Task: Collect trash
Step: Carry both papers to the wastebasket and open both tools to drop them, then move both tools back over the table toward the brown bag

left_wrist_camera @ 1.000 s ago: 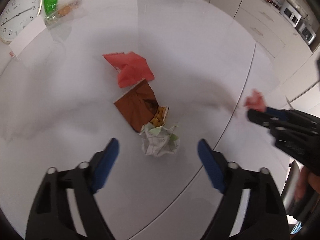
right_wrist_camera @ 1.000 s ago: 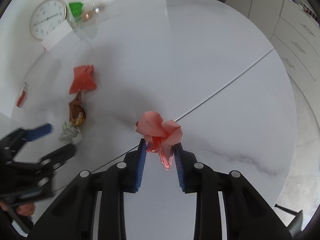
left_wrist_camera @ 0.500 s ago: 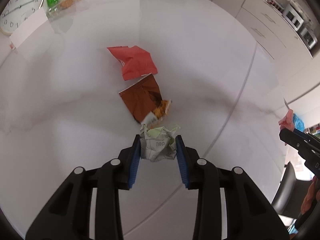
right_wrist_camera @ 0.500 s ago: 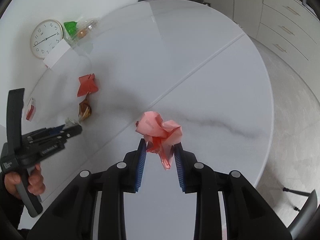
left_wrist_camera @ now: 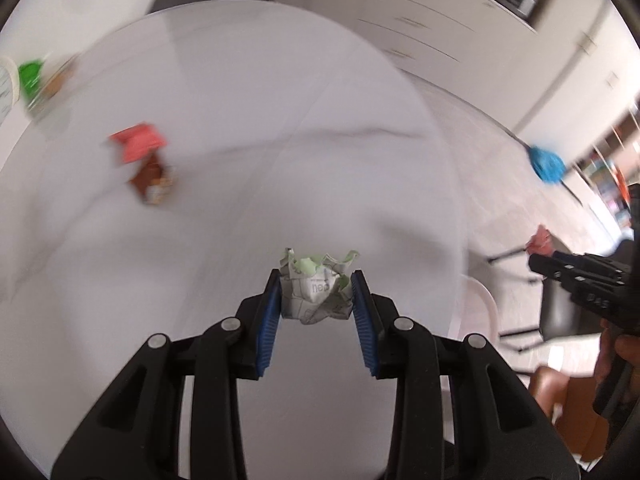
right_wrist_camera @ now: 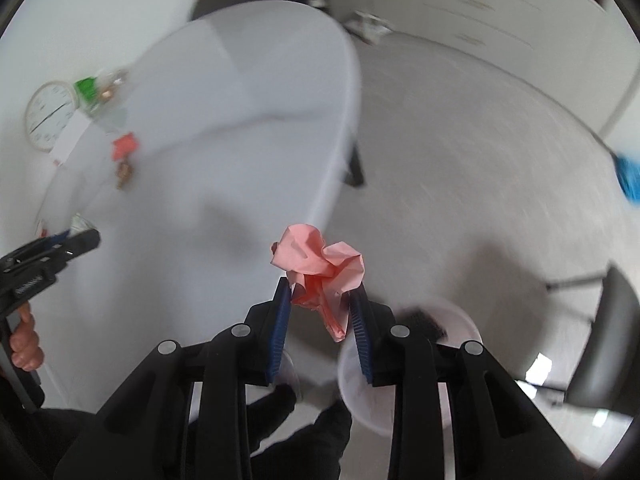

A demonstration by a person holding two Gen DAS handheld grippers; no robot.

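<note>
My left gripper (left_wrist_camera: 317,292) is shut on a crumpled white and green paper ball (left_wrist_camera: 316,294) and holds it above the white round table (left_wrist_camera: 248,92). My right gripper (right_wrist_camera: 320,300) is shut on a crumpled pink paper (right_wrist_camera: 318,268) and holds it past the table's edge, above a white bin (right_wrist_camera: 404,364) on the floor. A red wrapper (left_wrist_camera: 138,145) and a brown snack packet (left_wrist_camera: 152,182) lie on the table at the left; both also show small in the right wrist view (right_wrist_camera: 125,146). The right gripper shows in the left wrist view (left_wrist_camera: 538,250), and the left gripper in the right wrist view (right_wrist_camera: 76,236).
A wall clock (right_wrist_camera: 50,114) and a green packet (right_wrist_camera: 86,87) lie at the table's far left. A dark chair (right_wrist_camera: 604,344) stands right of the bin. A blue mop head (left_wrist_camera: 545,164) lies on the floor. Cabinets (left_wrist_camera: 440,12) line the back wall.
My left gripper closed on the white and green paper ball and lifted it off the table, swinging right. My right gripper carried the pink paper off the table to above the white bin.
</note>
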